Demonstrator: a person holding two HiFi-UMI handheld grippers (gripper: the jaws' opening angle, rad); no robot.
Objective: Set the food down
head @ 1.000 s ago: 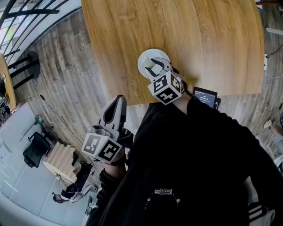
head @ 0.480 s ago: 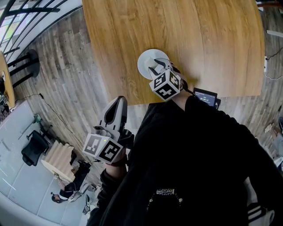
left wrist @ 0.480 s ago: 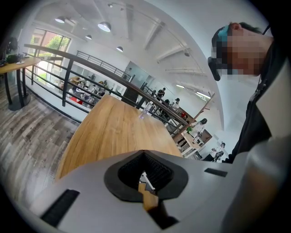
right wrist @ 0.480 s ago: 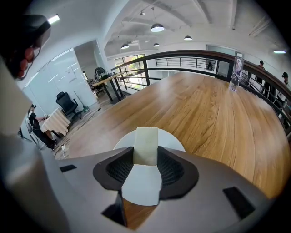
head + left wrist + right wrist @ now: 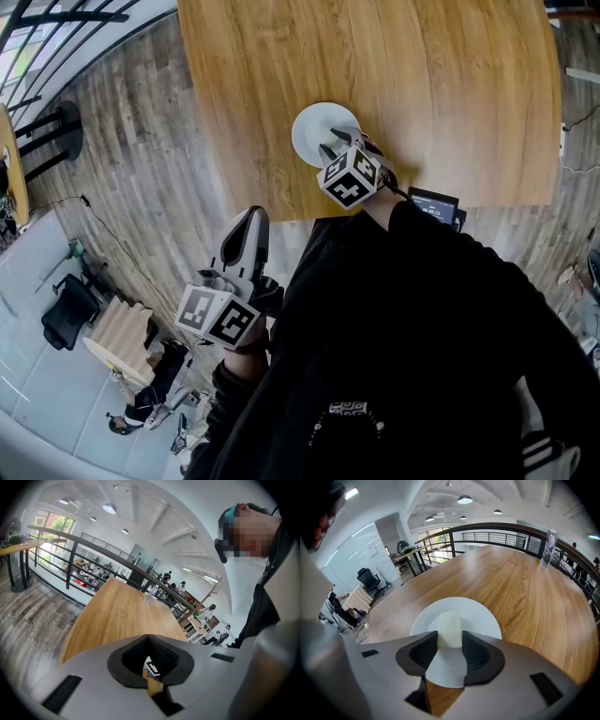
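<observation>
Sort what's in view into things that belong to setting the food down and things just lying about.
Job: right hand-held gripper, pale food block it grips, white plate, wooden table.

Lying about: clear bottle at the table's far edge, office chair, idle left hand-held gripper.

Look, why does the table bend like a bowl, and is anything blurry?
Right gripper view: the wide lens curves the table and railing; the white food looks soft. Left gripper view: dark corners, bright ceiling lamps. Head view: the table's edges bow.
</observation>
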